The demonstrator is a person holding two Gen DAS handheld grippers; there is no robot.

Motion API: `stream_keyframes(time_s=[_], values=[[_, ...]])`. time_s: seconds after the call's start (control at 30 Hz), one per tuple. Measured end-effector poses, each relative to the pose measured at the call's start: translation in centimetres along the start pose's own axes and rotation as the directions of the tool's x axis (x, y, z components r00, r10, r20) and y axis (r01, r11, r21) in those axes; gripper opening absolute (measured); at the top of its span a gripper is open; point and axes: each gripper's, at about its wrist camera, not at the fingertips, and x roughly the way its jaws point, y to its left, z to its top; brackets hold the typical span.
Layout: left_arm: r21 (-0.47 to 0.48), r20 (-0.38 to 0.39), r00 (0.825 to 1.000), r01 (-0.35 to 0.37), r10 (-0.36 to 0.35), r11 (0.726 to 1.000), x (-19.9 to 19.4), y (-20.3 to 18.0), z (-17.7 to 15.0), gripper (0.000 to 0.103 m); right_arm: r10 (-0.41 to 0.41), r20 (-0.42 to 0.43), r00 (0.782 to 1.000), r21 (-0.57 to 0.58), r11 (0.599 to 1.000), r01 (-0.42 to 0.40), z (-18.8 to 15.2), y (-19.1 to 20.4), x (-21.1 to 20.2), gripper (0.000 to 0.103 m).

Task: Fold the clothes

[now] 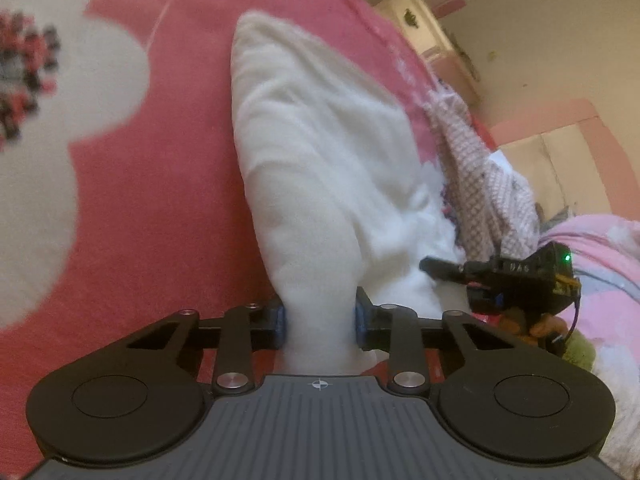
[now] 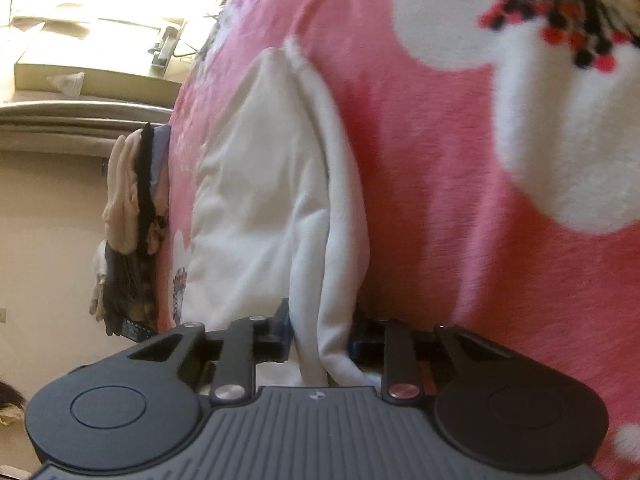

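A white fleece garment lies stretched over a pink blanket with big white flowers. My left gripper is shut on one bunched end of the garment, the cloth pinched between its blue-padded fingers. In the same view the right gripper shows at the right, held by a hand, its tip on the white cloth. In the right wrist view the white garment runs away from the camera, and my right gripper is shut on its doubled edge. The fingertips are hidden by the cloth in both views.
A checked lilac-and-white knit lies heaped to the right of the garment, beside a pale pink cloth. Several folded clothes are stacked at the far edge of the blanket. Cream and pink furniture stands behind.
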Motion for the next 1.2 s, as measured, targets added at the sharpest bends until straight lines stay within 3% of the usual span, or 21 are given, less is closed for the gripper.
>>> stream_keyframes(time_s=[0.13, 0.3, 0.43, 0.57, 0.67, 0.73, 0.8, 0.9, 1.03, 1.07, 1.13, 1.2], values=[[-0.003, 0.036, 0.999, -0.009, 0.009, 1.0, -3.6, 1.6, 1.3, 0.028, 0.038, -0.02, 0.999, -0.047, 0.998, -0.039, -1.0, 2.4, 0.7, 0.027], [-0.011, 0.062, 0.993, -0.101, 0.102, 0.995, -8.8, 4.5, 0.7, 0.028, 0.122, -0.08, 0.989, -0.092, 0.987, -0.13, -2.4, 6.4, 5.7, 0.026], [-0.103, 0.119, 0.976, -0.17, 0.181, 0.98, -13.7, 7.4, -1.4, 0.028, 0.191, -0.164, 0.968, -0.141, 0.967, -0.214, -3.1, 10.9, 10.9, 0.026], [-0.208, 0.117, 0.972, -0.175, 0.202, 0.962, -15.3, 9.8, -3.6, 0.028, 0.157, -0.253, 0.955, -0.237, 0.947, -0.218, -4.4, 14.7, 12.9, 0.026], [-0.21, 0.067, 0.979, -0.175, 0.192, 0.962, -13.5, 9.8, -4.1, 0.029, 0.061, -0.272, 0.96, -0.285, 0.948, -0.141, -5.1, 14.8, 11.1, 0.024], [-0.184, 0.03, 0.978, -0.196, 0.205, 0.963, -12.4, 9.6, -3.9, 0.036, -0.027, -0.261, 0.965, -0.312, 0.948, -0.058, -5.3, 13.9, 9.1, 0.021], [-0.208, -0.003, 0.978, -0.205, 0.208, 0.956, -11.8, 10.2, -3.6, 0.048, -0.134, -0.227, 0.965, -0.335, 0.941, 0.052, -5.4, 13.1, 7.2, 0.018], [-0.273, -0.03, 0.981, -0.194, 0.193, 0.942, -11.9, 11.3, -3.3, 0.05, -0.242, -0.148, 0.959, -0.324, 0.928, 0.184, -5.8, 12.4, 4.8, 0.018], [-0.27, -0.017, 0.973, -0.227, 0.231, 0.936, -13.6, 10.6, -3.2, 0.053, -0.227, -0.025, 0.974, -0.38, 0.903, 0.2, -7.6, 15.0, 1.6, 0.018], [-0.262, -0.009, 0.97, -0.238, 0.244, 0.935, -14.2, 10.2, -3.2, 0.054, -0.216, -0.001, 0.976, -0.411, 0.89, 0.197, -8.3, 16.0, 1.0, 0.018], [-0.265, 0.005, 0.967, -0.243, 0.253, 0.933, -15.4, 9.8, -3.5, 0.056, -0.217, 0.008, 0.976, -0.55, 0.815, 0.185, -10.5, 19.1, 1.2, 0.018], [-0.269, 0.018, 0.965, -0.246, 0.26, 0.931, -16.4, 9.4, -3.7, 0.056, -0.258, 0.018, 0.966, -0.704, 0.683, 0.195, -13.3, 21.9, 2.6, 0.018]])
